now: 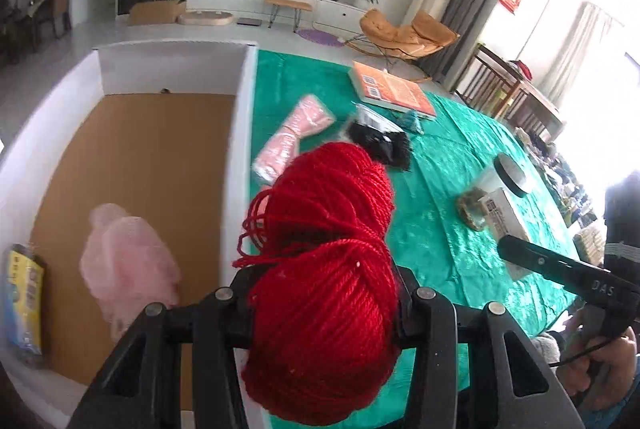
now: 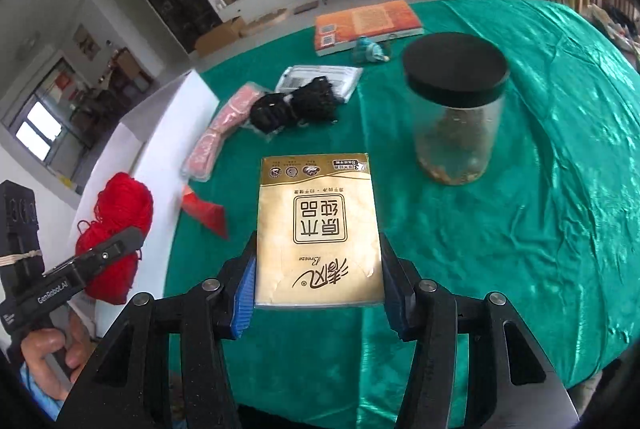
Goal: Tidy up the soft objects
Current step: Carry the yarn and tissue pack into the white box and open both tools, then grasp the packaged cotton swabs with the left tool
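My left gripper (image 1: 324,293) is shut on a red yarn skein (image 1: 328,269), held above the edge of a white box (image 1: 244,101) with a brown cardboard floor. The skein also shows in the right wrist view (image 2: 114,225). A pink mesh item (image 1: 128,269) and a yellow packet (image 1: 24,301) lie in the box. My right gripper (image 2: 318,277) is shut on a beige tissue pack (image 2: 318,229), low over the green cloth. A pink packaged item (image 2: 220,129) and a black fuzzy item (image 2: 296,105) lie on the cloth.
A glass jar with a black lid (image 2: 456,109) stands to the right of the tissue pack. An orange book (image 2: 368,23) and a small teal object (image 2: 370,51) lie at the far edge. A red paper piece (image 2: 206,211) lies near the box. The green tablecloth (image 2: 520,209) covers the table.
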Demonstrator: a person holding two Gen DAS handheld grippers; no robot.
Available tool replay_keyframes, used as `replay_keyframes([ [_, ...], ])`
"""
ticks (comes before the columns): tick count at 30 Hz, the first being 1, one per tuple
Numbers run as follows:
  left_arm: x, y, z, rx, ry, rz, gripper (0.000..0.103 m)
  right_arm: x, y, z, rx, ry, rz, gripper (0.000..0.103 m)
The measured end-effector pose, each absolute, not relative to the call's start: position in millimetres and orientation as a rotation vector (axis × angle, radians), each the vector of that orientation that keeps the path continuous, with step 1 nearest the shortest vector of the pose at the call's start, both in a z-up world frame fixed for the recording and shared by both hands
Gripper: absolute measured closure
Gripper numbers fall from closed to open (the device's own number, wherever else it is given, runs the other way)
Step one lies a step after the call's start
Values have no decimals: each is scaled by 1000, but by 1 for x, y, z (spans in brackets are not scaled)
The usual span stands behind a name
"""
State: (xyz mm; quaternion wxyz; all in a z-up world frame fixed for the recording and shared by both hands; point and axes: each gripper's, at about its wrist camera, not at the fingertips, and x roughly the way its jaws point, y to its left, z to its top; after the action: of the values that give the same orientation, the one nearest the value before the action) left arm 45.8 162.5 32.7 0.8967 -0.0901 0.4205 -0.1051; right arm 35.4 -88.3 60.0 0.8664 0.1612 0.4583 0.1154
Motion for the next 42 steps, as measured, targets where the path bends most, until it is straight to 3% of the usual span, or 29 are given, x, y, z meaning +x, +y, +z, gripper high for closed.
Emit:
replay_keyframes([
  [4, 24, 249, 51, -158, 816, 45, 55, 45, 21, 107, 309, 932, 546, 48],
  [5, 22, 267, 50, -158, 816, 110, 49, 46, 48, 119, 293, 923, 616, 47],
  [6, 21, 283, 47, -153, 822, 178, 43, 44, 76, 129, 275, 914, 681, 47],
  [7, 20, 295, 43, -145, 829, 238, 21, 45, 99, 136, 266, 908, 734, 45],
  [8, 19, 306, 39, -139, 830, 290, 4, 46, 119, 140, 264, 901, 778, 27],
  [9, 18, 315, 35, -136, 823, 331, 2, 49, 136, 141, 258, 901, 823, 15],
  [12, 17, 326, 31, -164, 822, 386, 2, 56, 150, 136, 251, 935, 812, 12],
  [17, 23, 291, 33, -259, 796, 198, 2, 56, 65, 107, 243, 874, 598, 12],
  [23, 29, 160, 33, -169, 834, -193, 2, 42, -75, 15, 92, 894, 63, 12],
  [28, 31, 48, -13, -40, 982, -385, 2, 24, -167, -32, 138, 924, -217, 12],
  [34, 38, 8, -74, 54, 1083, -293, 3, 14, -206, -31, 326, 883, -276, 12],
  [42, 129, -5, -21, -4, 940, -277, 2, 13, -198, -37, 317, 878, -280, 11],
])
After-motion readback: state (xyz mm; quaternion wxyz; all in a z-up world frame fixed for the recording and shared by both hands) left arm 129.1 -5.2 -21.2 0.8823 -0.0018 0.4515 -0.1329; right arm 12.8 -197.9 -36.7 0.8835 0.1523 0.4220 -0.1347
